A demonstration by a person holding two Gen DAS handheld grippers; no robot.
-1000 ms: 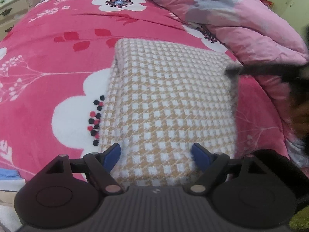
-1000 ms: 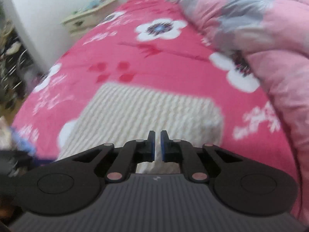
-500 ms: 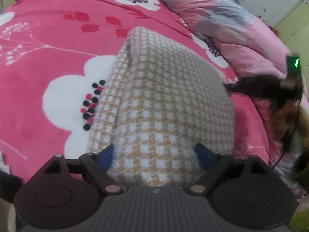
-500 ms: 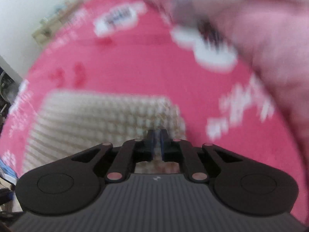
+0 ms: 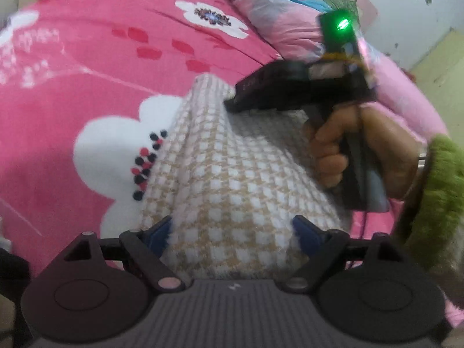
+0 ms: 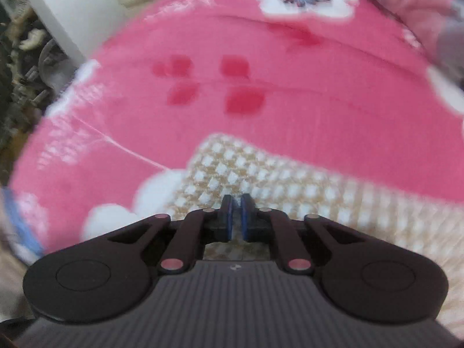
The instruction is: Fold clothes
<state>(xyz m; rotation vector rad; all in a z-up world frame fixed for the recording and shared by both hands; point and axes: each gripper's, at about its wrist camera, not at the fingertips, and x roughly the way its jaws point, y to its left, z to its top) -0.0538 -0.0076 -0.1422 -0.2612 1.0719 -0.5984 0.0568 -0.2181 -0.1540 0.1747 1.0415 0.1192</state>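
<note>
The checked garment [image 5: 232, 174] lies folded on the pink flowered bed [image 5: 101, 72], a tan-and-white slab whose long axis runs straight away from the left gripper [image 5: 232, 232] toward the pile of bedding [image 5: 275, 23] at the far end. Its near end sits between the left jaws — they stand wide apart, one blue pad at each side of the cloth's near edge, and I would not say they have hold of anything; whether the pads touch the fabric I cannot tell.

The right gripper [image 6: 236, 217] comes at the same piece from the side. Seen from the left wrist, its black body hangs over the garment's far right part, the person's right hand [image 5: 362, 150] wrapped round the handle just beside the cloth's right edge. From its own camera the jaws are nearly together, only a thin slit between the blue pads, nothing pinched in them, and the checked fabric spreads below and to the right of the tips. That view is blurred, so how close the tips are to the cloth is not clear.

So the left is the nearer one to the short near edge, square on to it, with the length of the piece lying ahead. My guess is that any further fold would carry that near end forward along the long axis — the right tool, closed as it is, looks better placed to press or steady the far part than to grasp.
</note>
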